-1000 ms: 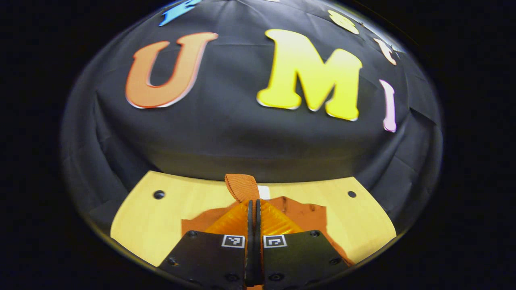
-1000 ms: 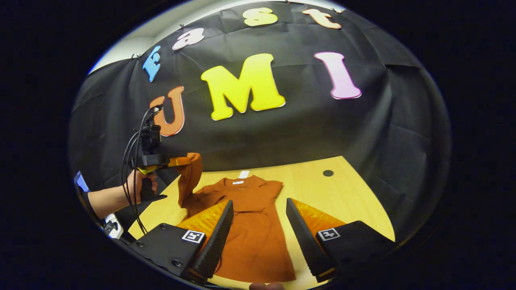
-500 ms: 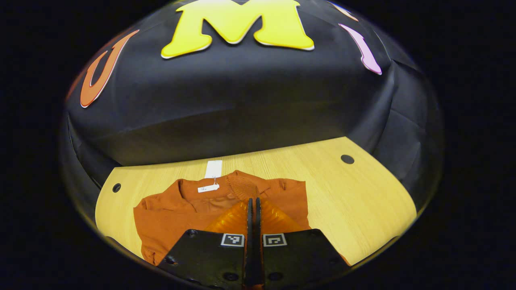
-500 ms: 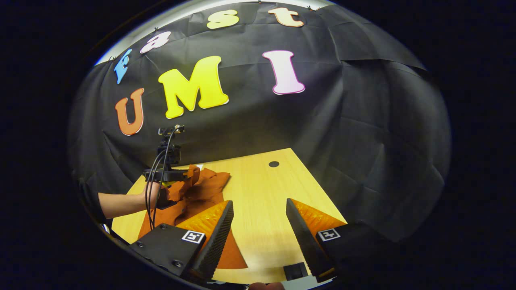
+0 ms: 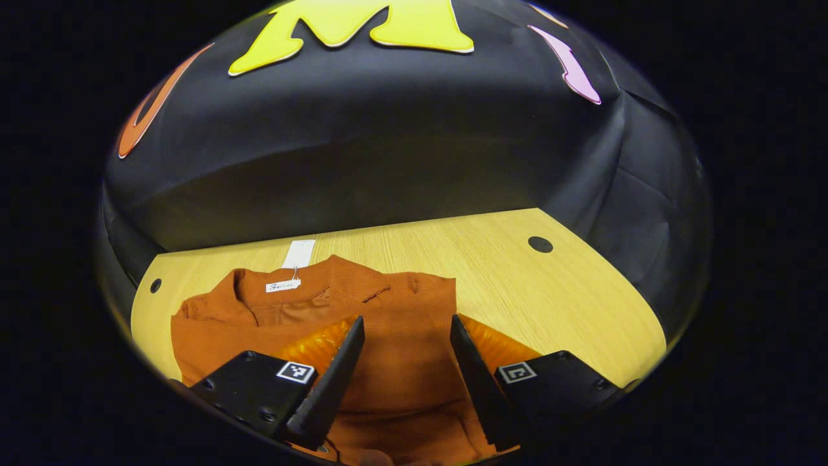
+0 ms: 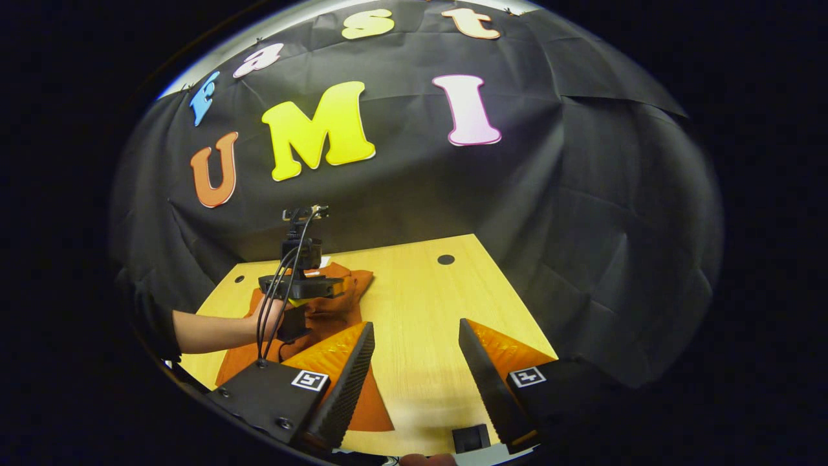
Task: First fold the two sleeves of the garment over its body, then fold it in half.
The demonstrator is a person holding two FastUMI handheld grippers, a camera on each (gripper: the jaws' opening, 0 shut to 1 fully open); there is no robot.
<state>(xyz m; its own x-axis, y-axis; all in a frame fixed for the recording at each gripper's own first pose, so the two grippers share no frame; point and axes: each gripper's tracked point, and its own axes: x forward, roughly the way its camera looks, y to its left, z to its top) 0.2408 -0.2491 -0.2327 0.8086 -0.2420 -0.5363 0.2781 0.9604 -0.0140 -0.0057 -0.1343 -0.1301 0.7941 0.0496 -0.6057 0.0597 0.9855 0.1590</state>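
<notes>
A rust-orange garment (image 5: 394,336) lies flat on the light wooden table (image 5: 556,298), its collar with a white tag (image 5: 283,285) toward the back wall. One sleeve lies folded over its body near the collar. My left gripper (image 5: 404,362) stands open just above the garment's middle, nothing between its fingers. In the right gripper view the garment (image 6: 336,304) lies at the left of the table (image 6: 427,310), with the left gripper (image 6: 301,285) and the hand (image 6: 268,317) holding it above it. My right gripper (image 6: 414,382) is open over bare wood to the garment's right.
The black cloth wall closes the table's back and right side. Round holes mark the tabletop near the back corners (image 5: 539,244) (image 5: 155,285). A small dark block (image 6: 470,438) sits at the table's near edge by my right gripper.
My left gripper carried the sleeve over the garment's body, lowered it, then opened and let it go. The right gripper swung right off the garment and stayed open.
</notes>
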